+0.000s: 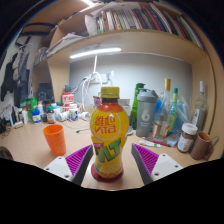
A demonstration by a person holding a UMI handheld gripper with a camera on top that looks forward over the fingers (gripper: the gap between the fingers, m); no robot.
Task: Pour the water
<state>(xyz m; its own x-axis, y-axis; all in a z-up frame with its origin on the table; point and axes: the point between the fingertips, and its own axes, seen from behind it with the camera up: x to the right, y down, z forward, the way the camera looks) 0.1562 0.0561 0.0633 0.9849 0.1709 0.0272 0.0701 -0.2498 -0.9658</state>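
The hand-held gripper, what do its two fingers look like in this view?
The hand-held gripper shows two broad, pale grey-white fingers that widen toward the camera. Each carries a magenta pad on its inner face. No cables, markings or sleeve are visible.

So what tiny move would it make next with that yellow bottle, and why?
Probably lift the yellow bottle slightly and carry it toward the orange cup. The bottle stands upright between the gripper fingers, whose pads appear to press its sides, so it looks held. Its red cap seems still on, so pouring may need that off first.
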